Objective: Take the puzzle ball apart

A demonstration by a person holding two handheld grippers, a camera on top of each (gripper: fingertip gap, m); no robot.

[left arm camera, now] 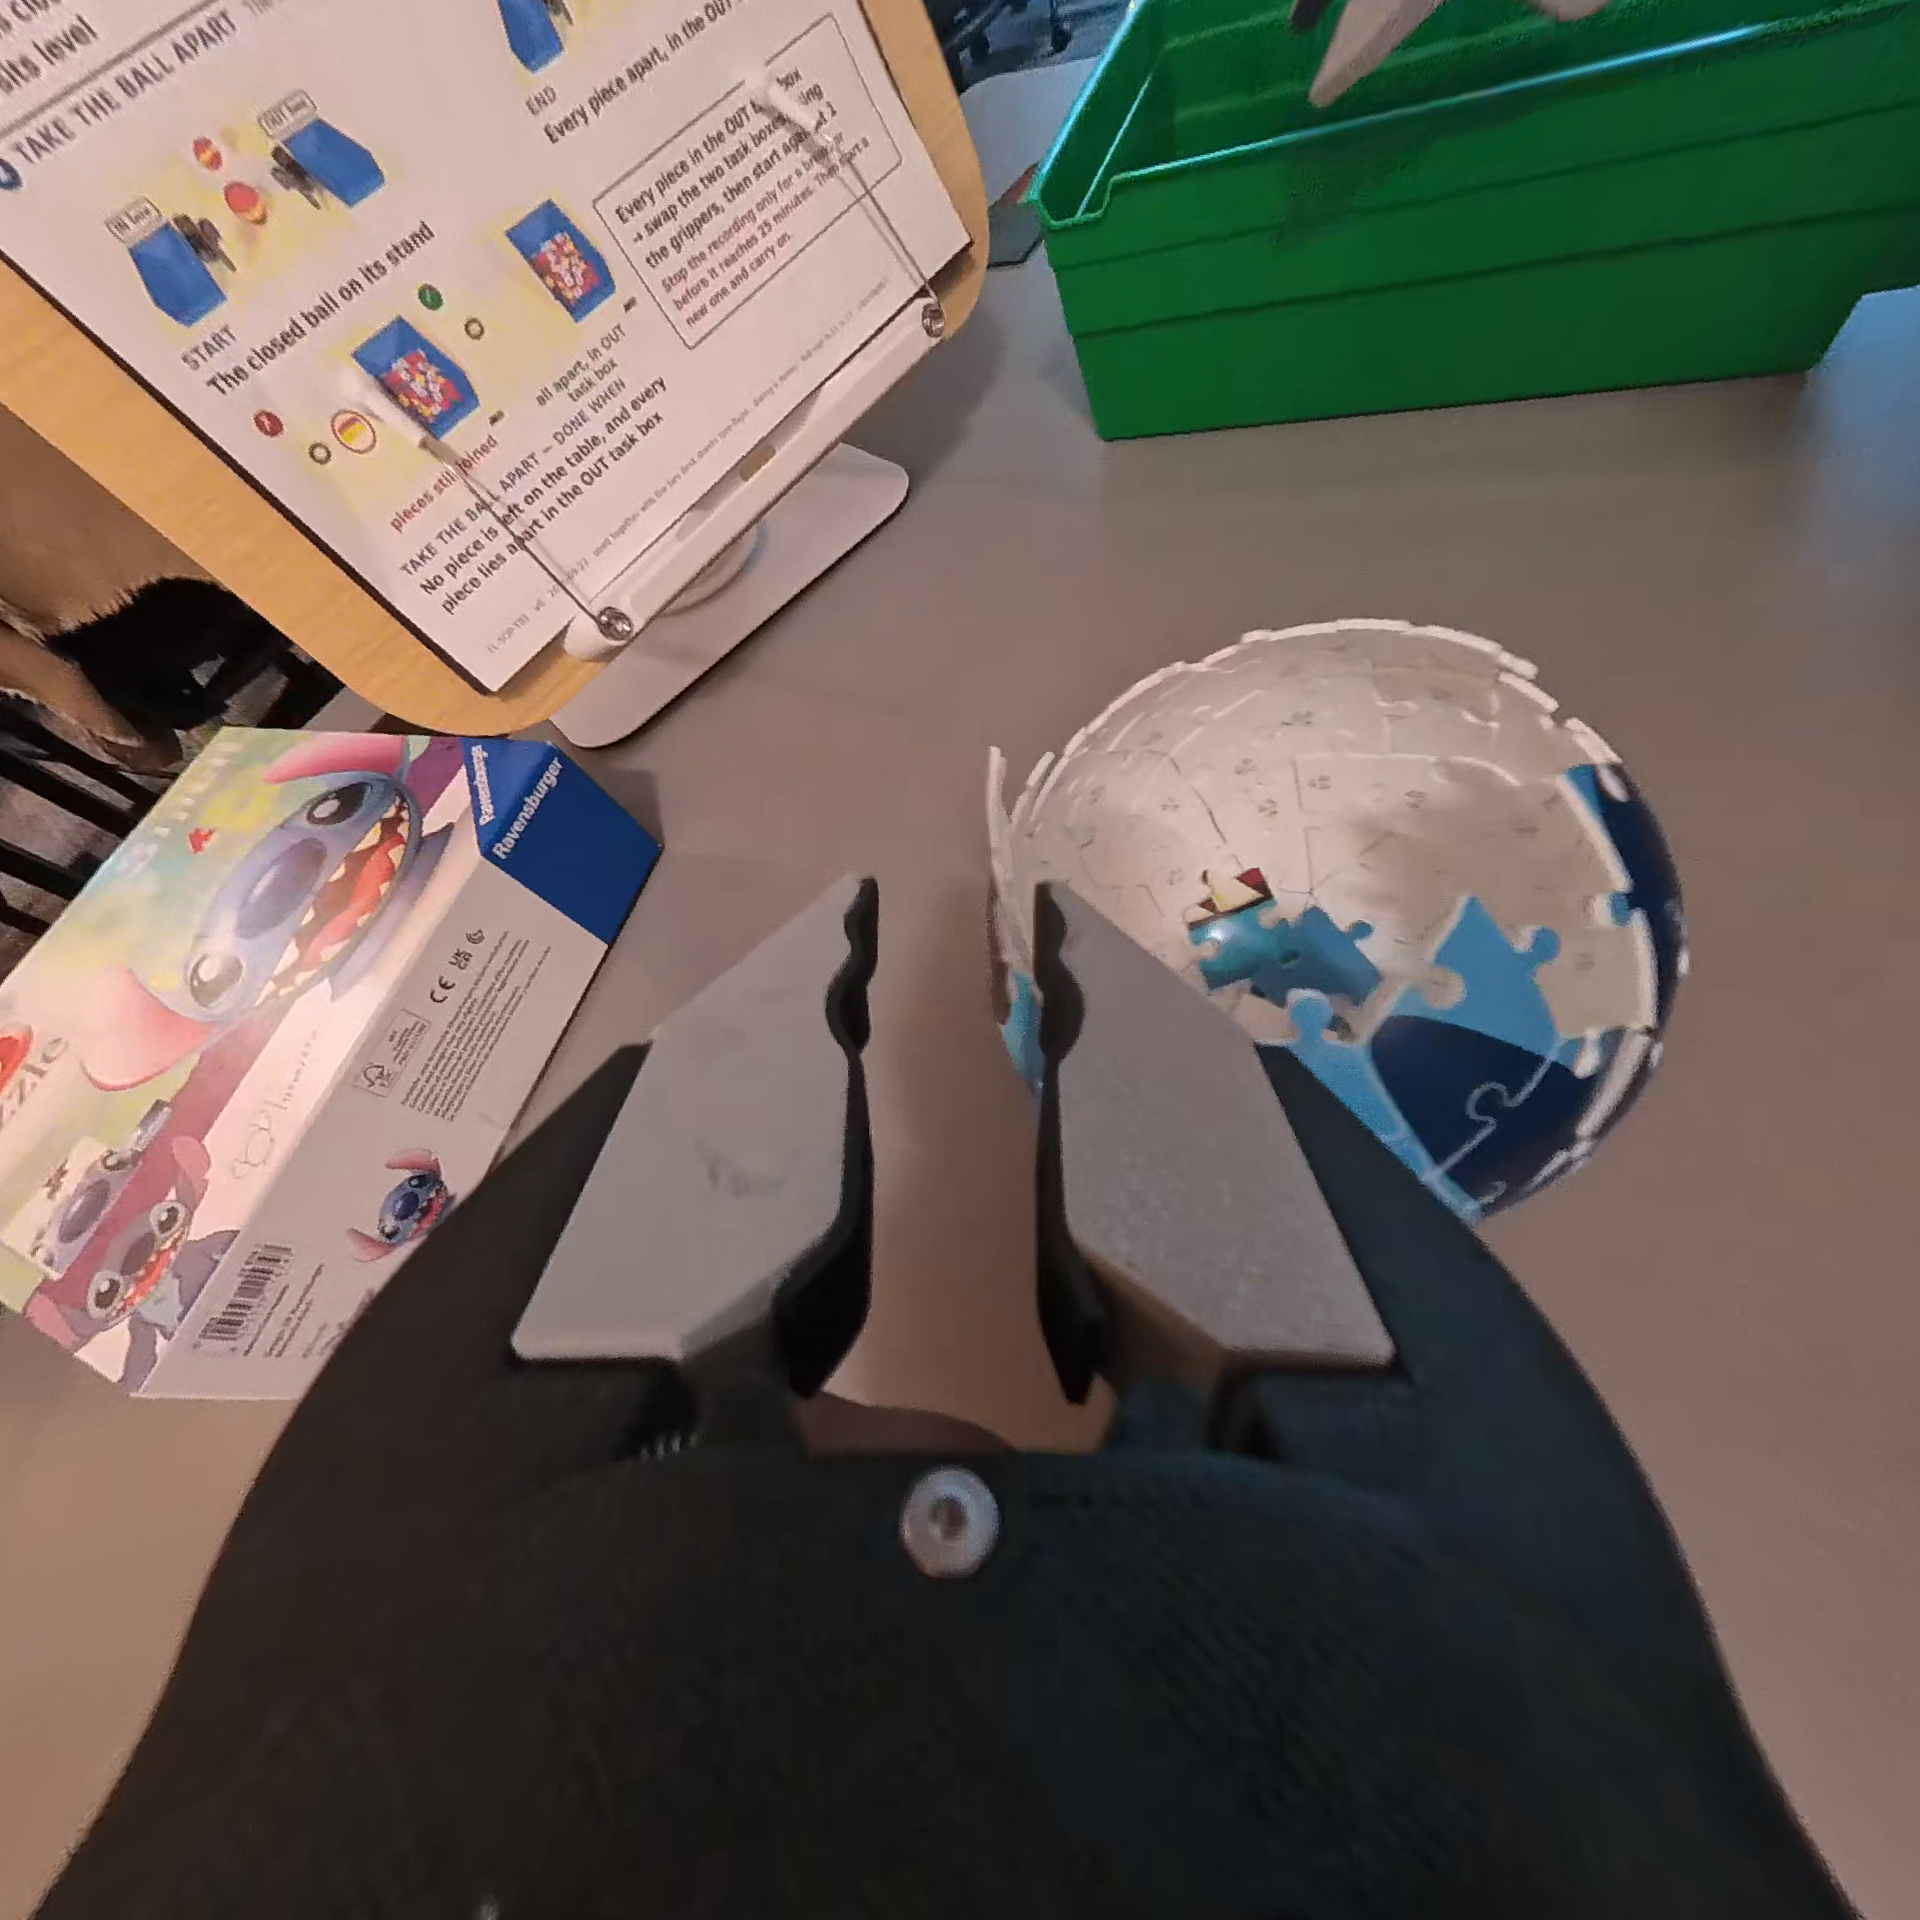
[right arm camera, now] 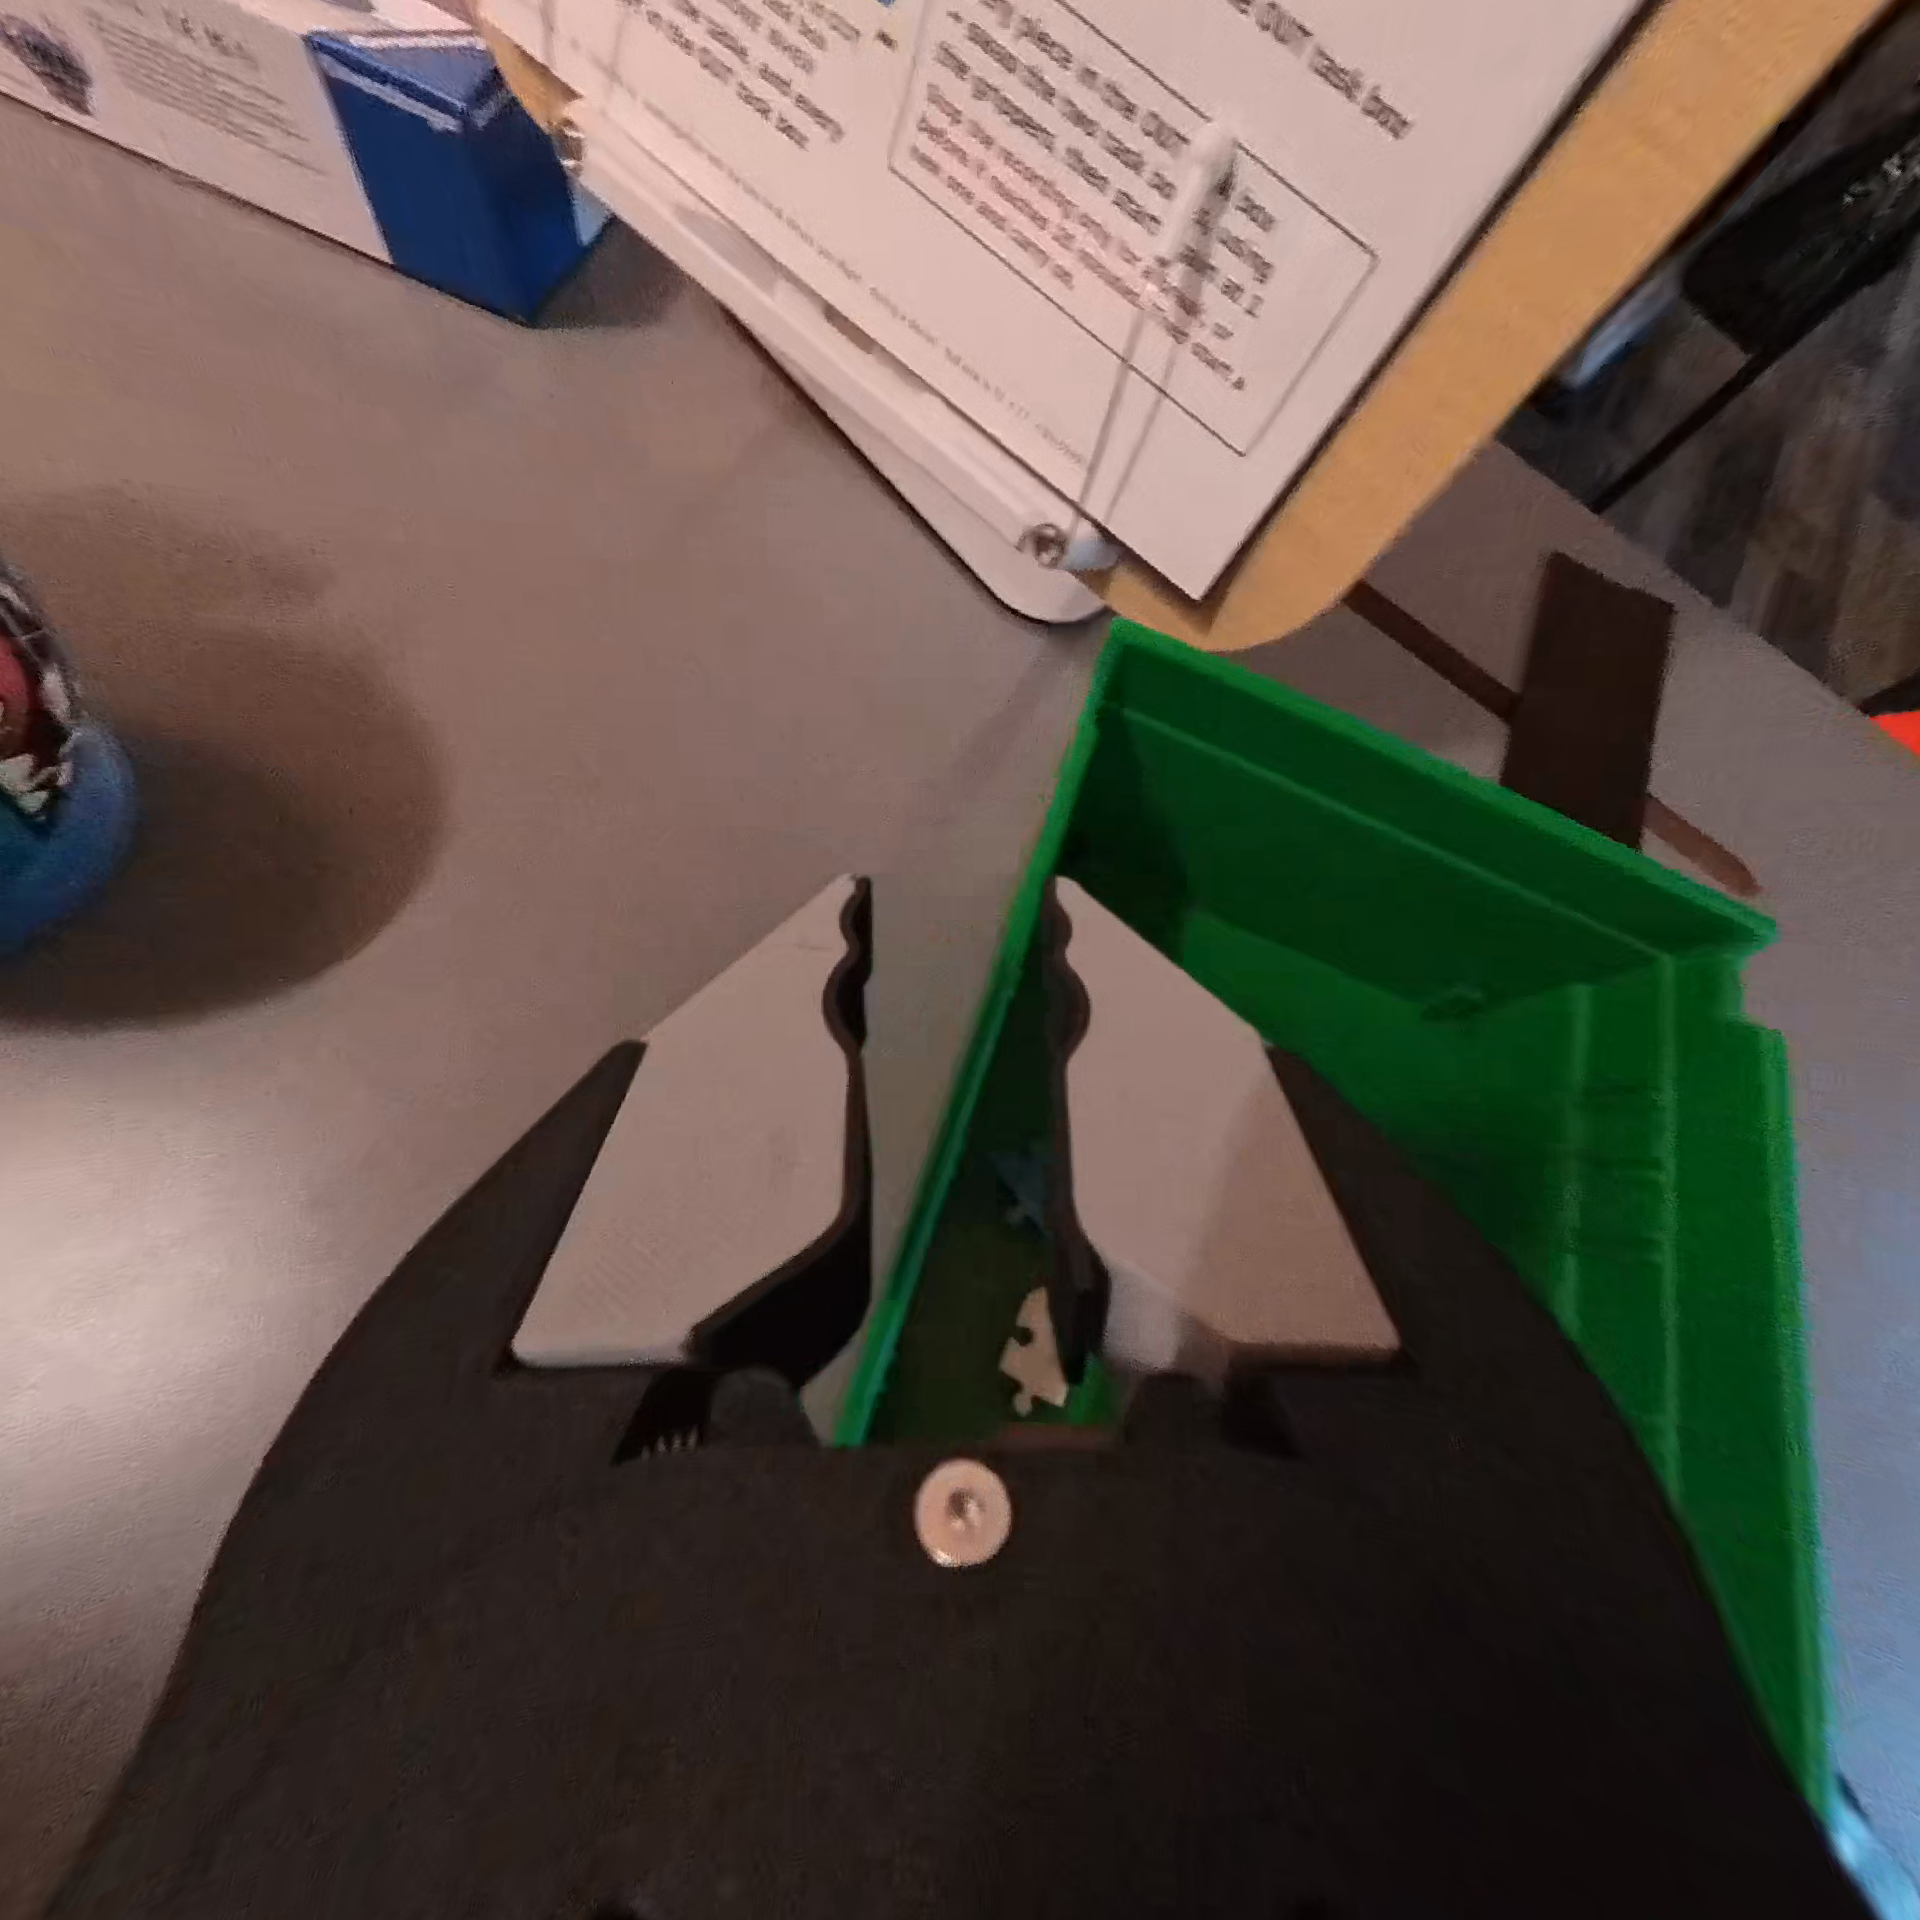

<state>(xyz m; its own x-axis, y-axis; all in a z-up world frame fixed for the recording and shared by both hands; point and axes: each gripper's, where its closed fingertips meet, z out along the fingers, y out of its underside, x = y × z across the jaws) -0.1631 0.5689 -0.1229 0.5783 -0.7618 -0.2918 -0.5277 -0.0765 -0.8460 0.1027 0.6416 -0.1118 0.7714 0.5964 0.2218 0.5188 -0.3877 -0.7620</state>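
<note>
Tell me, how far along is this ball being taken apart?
Partly: the puzzle ball is an open shell with many pieces still joined. A few loose pieces lie in the green box. Both hand-held grippers, left and right, are open and empty.

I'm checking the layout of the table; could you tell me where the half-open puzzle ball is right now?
In the left wrist view the puzzle ball sits on the grey table, right of the left gripper, below the green bin.
</note>
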